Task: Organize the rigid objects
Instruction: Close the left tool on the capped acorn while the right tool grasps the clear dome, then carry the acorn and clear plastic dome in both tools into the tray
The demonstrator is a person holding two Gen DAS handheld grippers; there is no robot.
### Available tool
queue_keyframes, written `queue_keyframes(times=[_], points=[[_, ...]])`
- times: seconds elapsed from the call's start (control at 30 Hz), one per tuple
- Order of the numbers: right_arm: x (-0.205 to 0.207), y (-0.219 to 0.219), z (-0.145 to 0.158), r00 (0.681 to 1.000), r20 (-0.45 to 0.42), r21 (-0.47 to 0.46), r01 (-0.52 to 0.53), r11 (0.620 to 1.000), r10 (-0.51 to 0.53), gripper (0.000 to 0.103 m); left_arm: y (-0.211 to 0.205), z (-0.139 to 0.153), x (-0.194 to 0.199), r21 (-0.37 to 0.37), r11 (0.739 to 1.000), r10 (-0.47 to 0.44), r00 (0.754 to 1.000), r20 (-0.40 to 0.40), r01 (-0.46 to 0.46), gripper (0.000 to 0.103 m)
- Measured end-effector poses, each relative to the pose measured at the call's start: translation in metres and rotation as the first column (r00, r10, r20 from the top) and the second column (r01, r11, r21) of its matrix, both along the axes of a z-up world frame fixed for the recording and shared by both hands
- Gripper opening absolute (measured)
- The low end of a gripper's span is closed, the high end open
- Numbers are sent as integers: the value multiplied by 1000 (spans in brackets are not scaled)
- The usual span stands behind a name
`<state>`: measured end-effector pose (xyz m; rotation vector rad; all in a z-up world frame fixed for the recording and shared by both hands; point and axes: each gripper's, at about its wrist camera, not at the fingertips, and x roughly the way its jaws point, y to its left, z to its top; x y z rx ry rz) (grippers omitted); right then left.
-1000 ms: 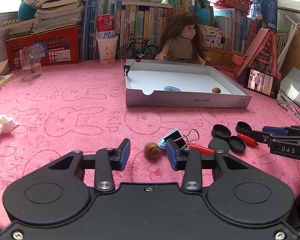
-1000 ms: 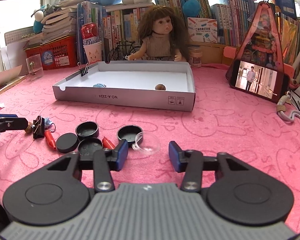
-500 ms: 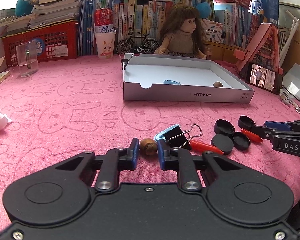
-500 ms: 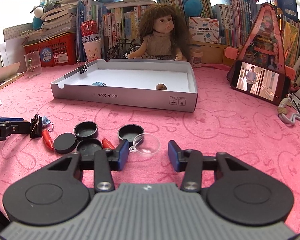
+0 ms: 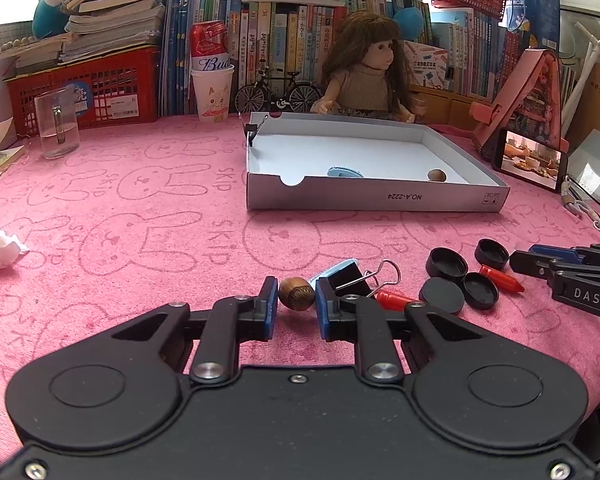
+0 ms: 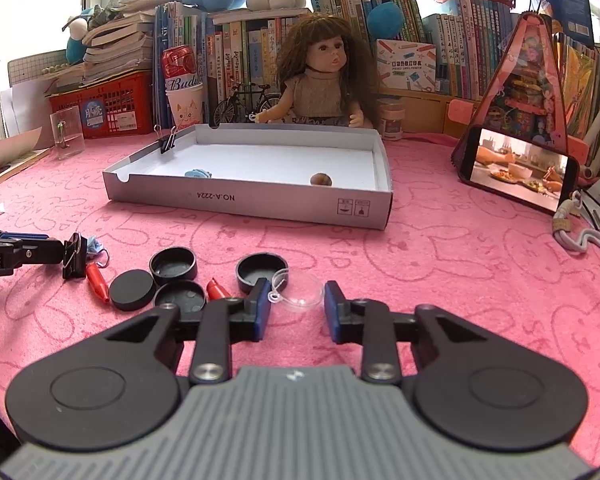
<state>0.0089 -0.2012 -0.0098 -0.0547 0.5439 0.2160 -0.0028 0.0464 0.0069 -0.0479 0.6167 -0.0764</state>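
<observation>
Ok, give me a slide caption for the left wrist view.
Left gripper shut on a brown nut on the pink cloth, white box beyond.

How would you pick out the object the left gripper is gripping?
Start at the white cardboard tray on the pink cloth, then come toward the camera to the left gripper. Between its blue pads sits a small brown wooden acorn, the only round brown piece beside the black binder clip.

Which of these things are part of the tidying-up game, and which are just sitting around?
Part of the tidying:
- white box
- wooden acorn, pinched in the left tongs
- clear plastic dome, between the closing right tongs
- black caps
- red pen caps
- binder clip

Just sitting around:
- doll
- phone
- glass mug
- toy bicycle
</observation>
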Motion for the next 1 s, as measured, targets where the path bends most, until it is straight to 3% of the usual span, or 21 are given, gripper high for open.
queue_keyframes(times=[0.43,1.0], points=[[12,-6,16,999,12,15,46,999,-47,33,5,22,16,-42,999,17,999,35,-16,19],[41,-3,32,998,11,39,67,997,-67,33,-21,42,56,-62,997,-42,997,69,47,19]])
